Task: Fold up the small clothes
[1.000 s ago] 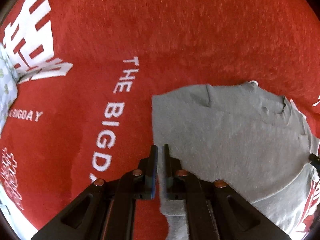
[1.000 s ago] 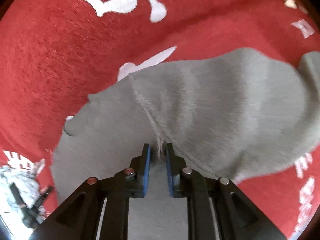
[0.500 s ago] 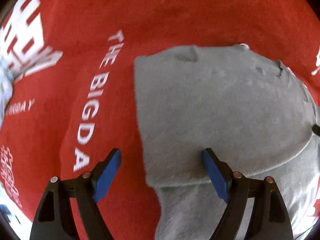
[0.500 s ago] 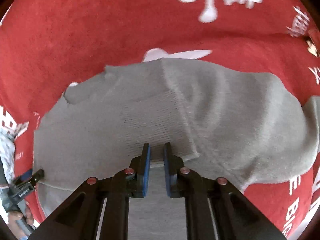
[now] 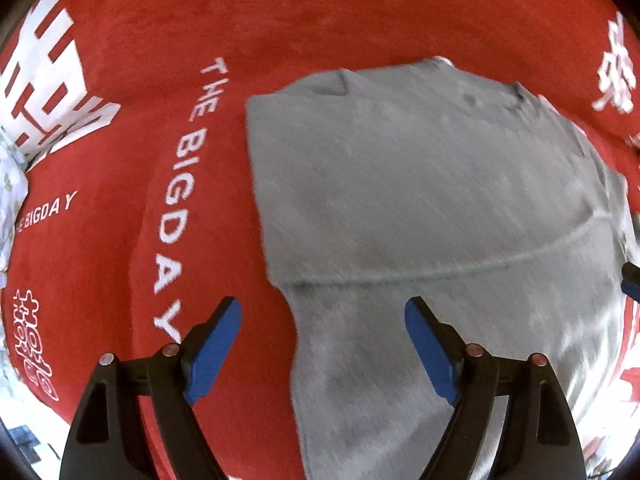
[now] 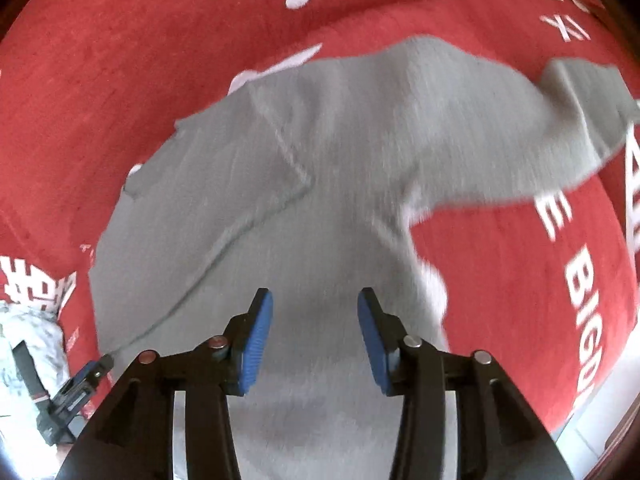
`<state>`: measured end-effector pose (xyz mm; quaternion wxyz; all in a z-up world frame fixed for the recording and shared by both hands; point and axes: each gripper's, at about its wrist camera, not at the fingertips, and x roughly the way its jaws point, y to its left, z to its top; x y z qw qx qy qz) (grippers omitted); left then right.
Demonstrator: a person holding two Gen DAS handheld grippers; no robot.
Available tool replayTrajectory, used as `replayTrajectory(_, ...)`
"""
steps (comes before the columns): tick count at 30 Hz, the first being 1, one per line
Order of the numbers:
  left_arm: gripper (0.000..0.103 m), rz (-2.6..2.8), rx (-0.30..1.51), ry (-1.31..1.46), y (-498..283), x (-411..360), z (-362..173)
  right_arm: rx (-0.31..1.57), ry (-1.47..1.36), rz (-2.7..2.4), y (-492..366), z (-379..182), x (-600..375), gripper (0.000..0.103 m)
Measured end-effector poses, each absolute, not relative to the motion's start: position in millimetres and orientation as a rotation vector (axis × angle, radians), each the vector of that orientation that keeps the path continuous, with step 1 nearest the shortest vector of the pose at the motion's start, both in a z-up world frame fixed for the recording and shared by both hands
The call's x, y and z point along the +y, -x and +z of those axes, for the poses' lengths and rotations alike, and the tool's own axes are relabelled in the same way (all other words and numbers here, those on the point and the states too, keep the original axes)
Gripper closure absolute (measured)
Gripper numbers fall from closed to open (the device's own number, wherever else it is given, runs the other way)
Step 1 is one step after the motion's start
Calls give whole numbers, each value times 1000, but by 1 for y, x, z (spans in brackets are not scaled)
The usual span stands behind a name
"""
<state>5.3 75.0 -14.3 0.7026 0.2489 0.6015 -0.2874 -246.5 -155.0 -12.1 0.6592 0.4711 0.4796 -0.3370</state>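
Grey garment (image 5: 420,200) lies folded on red printed cloth (image 5: 320,12). Left gripper (image 5: 323,344) jaws wide apart, empty. Right gripper (image 6: 315,334) jaws opening, nothing between them.

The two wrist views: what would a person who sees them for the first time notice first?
A grey garment lies partly folded on a bright red cloth with white lettering, filling the middle of both views. At the bottom, the left gripper stands wide open over the garment's left edge, and the right gripper is opening above it, nothing between its pads.
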Motion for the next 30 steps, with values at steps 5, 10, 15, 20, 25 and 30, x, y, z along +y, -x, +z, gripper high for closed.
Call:
replayTrajectory(5, 18, -700, 1363, -585, 20, 70, -6, 1069, -1176, -743, 264, -11, -121, 50)
replayTrajectory(10, 18, -775, 1357, -599, 38, 66, 0, 1064, -1231, -729, 274, -10, -92, 50)
replayTrajectory(15, 18, -809, 1355, -637, 54, 58, 2, 1056, -1257, -708, 277, -14, -77, 41)
replayTrajectory(20, 0, -805, 1337, -673, 69, 46, 1, 1060, -1294, -671, 281, -25, -79, 38)
replayTrajectory(25, 0, -772, 1363, -700, 91, 17, -2, 1071, -1292, -607, 291, -26, -101, 38)
replayTrajectory(30, 0, -736, 1409, -709, 115, -19, -10, 1047, -1295, -593, 320, -20, -144, 38)
